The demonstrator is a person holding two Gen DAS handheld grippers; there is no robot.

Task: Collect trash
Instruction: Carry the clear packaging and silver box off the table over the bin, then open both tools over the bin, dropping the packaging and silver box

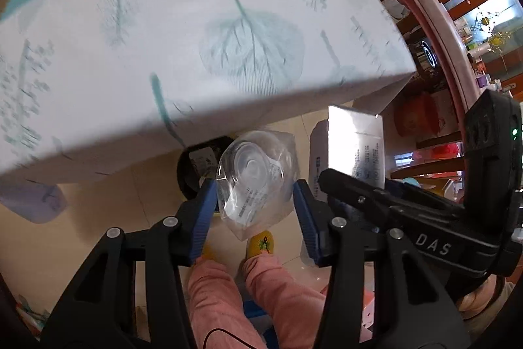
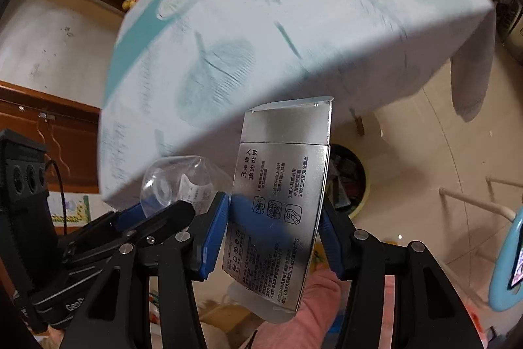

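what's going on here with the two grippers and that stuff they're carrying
A person is collecting trash with a gripper in each hand. The left gripper holds a crumpled clear plastic bag; the right gripper is clamped on a flattened silver box. Both hang off the table edge, above a dark bin on the floor.

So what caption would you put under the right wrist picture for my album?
Right tool holding a silver box above the trash bin, beside the table.
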